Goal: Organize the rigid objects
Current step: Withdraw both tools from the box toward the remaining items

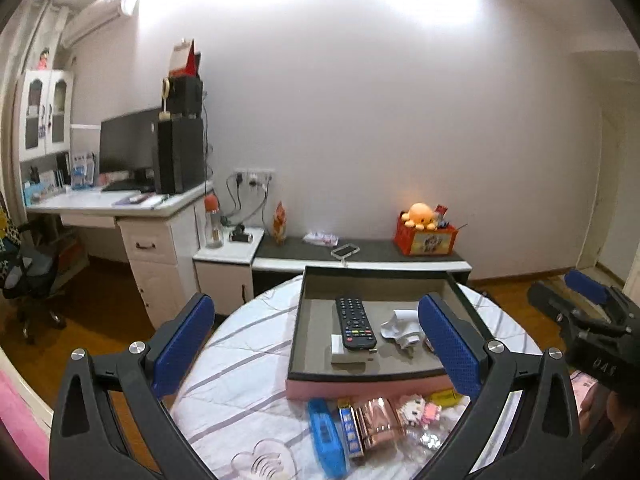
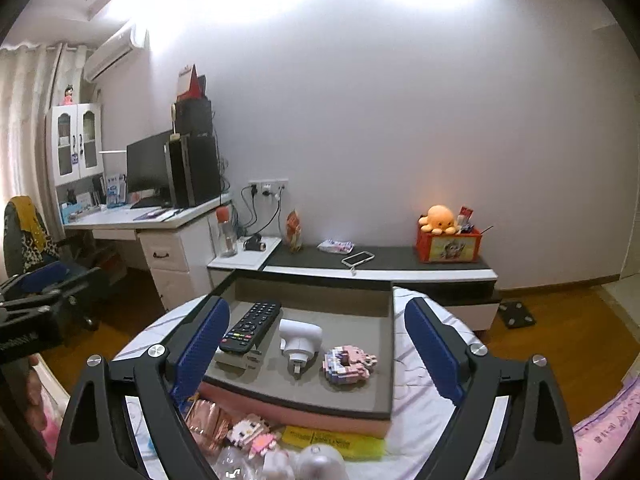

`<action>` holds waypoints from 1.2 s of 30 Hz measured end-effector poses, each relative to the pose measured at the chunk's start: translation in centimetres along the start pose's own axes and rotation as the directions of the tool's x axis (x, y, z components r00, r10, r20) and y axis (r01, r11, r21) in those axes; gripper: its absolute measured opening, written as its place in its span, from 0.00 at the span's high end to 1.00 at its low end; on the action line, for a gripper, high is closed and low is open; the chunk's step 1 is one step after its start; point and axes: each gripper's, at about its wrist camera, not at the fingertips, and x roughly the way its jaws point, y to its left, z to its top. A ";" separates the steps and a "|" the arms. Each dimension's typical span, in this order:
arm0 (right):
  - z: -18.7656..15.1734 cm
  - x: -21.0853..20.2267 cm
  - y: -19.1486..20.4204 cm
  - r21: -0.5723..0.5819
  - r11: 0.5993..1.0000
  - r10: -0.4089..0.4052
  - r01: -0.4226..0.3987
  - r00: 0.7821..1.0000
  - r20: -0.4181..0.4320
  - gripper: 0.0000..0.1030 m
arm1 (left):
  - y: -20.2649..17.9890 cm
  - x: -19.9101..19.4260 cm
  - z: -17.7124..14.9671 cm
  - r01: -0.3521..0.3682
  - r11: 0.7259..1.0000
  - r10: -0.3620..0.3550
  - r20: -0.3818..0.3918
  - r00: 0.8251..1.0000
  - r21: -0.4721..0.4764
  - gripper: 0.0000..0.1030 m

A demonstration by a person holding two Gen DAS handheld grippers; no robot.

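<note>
A: Looking along the left gripper [image 1: 316, 344], what sits nearest?

B: Both claws are released, jaws spread wide with nothing between them. Just below the left gripper's fingertips lies a loose row on the striped table [image 1: 240, 364]: a blue case [image 1: 326, 436], a rose-gold box [image 1: 374, 416] and a pink block figure [image 1: 416, 406].

A: And beyond the tips?

B: A pink-sided tray [image 2: 304, 412] with a grey floor. Framed by the right gripper [image 2: 316, 344], it holds a black remote [image 2: 250, 326] resting on a small white box [image 2: 236, 358] by the left finger, a white plug adapter [image 2: 298, 340] in the middle, and a second pink block figure [image 2: 348, 362] toward the right finger.

A: How should the next pick go?

B: Probably choose one loose item, drop straight over it, close across its narrow sides, then set it in the bare far part of the tray, clear of the remote.
</note>
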 end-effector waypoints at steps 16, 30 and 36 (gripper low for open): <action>-0.1 -10.0 1.6 -0.031 0.996 -0.077 0.084 0.982 0.172 0.12 | 0.1 -8.9 -0.6 -0.027 0.996 0.020 0.088 0.996 0.084 0.00; -0.7 -10.9 1.6 -0.035 0.995 -0.084 0.090 0.984 0.158 0.12 | -0.1 -9.4 -1.2 -0.013 0.995 0.006 0.066 0.998 0.099 0.00; -1.3 -10.0 1.0 -0.024 0.995 -0.094 0.098 0.988 0.126 0.12 | -0.4 -8.0 -2.0 -0.009 0.992 0.008 0.011 1.000 0.128 0.00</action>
